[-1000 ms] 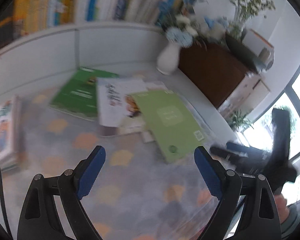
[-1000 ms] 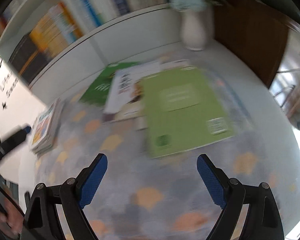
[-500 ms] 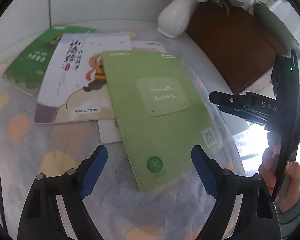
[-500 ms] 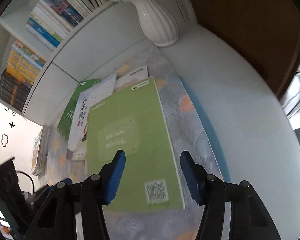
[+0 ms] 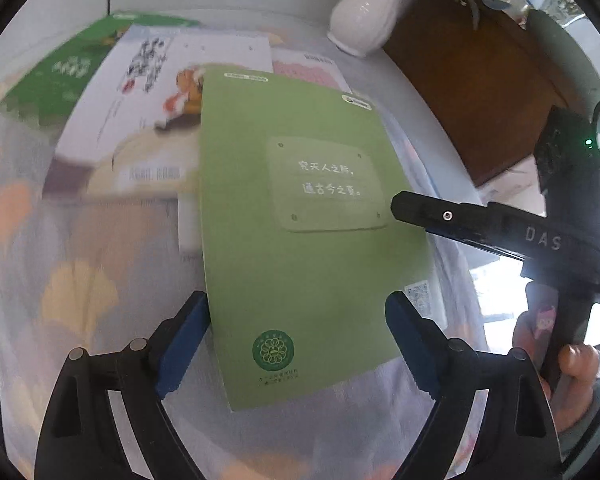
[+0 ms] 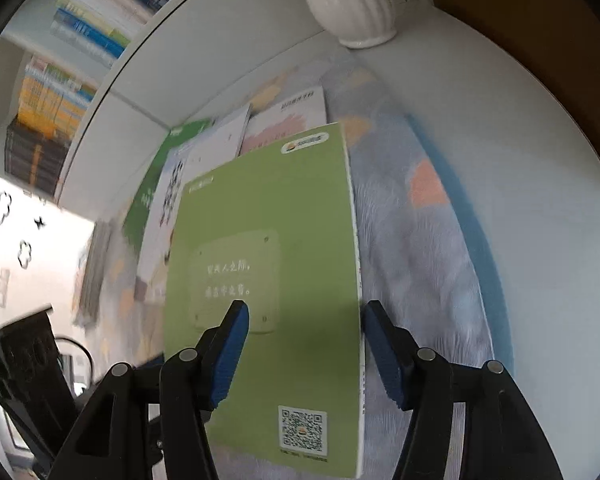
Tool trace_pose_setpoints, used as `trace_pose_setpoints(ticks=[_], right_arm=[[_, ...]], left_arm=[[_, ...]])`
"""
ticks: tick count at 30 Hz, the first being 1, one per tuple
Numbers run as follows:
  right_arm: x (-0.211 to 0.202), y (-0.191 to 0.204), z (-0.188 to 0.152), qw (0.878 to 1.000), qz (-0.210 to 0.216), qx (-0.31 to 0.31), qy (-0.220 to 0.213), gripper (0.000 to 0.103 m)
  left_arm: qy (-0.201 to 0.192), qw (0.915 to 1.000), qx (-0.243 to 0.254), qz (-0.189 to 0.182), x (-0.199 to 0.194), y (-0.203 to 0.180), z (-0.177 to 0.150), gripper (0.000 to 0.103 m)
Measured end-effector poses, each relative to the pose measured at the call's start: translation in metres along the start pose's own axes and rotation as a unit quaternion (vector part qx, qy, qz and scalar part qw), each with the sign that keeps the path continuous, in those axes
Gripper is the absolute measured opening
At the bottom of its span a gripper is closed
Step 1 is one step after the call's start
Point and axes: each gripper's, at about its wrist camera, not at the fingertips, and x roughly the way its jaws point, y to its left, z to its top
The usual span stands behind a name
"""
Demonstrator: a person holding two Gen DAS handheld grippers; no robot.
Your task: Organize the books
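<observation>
A light green book (image 5: 300,224) lies on top of a loose pile on the patterned cloth. It also shows in the right wrist view (image 6: 268,280). Under it lie a white illustrated book (image 5: 148,92), a dark green book (image 5: 64,76) and a pink-covered book (image 5: 304,68). My left gripper (image 5: 296,340) is open, its fingers either side of the green book's near end. My right gripper (image 6: 304,344) is open, one finger over the cover and one beyond the book's right edge. The right gripper also shows in the left wrist view (image 5: 500,228), over the book's right edge.
A white vase (image 5: 364,12) with flowers stands at the back beside a brown cabinet (image 5: 480,80). Shelves of upright books (image 6: 80,48) rise behind the white ledge. A flat stack of books (image 6: 94,268) lies to the left. The cloth ends at a bare white surface (image 6: 540,220) on the right.
Both grippers have moved in close to the light green book. The right gripper has closed part way and now straddles the book's right edge. The left fingers now flank its near end.
</observation>
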Motion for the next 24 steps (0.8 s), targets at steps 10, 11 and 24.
trace_pose_setpoints(ticks=[10, 11, 24], right_arm=[[-0.026, 0.006, -0.088, 0.996, 0.018, -0.055, 0.072, 0.060], [-0.027, 0.004, -0.090, 0.996, 0.016, -0.052, 0.067, 0.060], [-0.038, -0.008, -0.069, 0.990, 0.139, 0.027, 0.027, 0.069]], left_arm=[[0.061, 0.9973, 0.040, -0.002, -0.022, -0.022, -0.085, 0.087], [0.044, 0.9986, 0.030, 0.004, -0.025, -0.020, -0.082, 0.087], [0.012, 0.9978, -0.054, -0.036, -0.026, 0.014, -0.069, 0.089]])
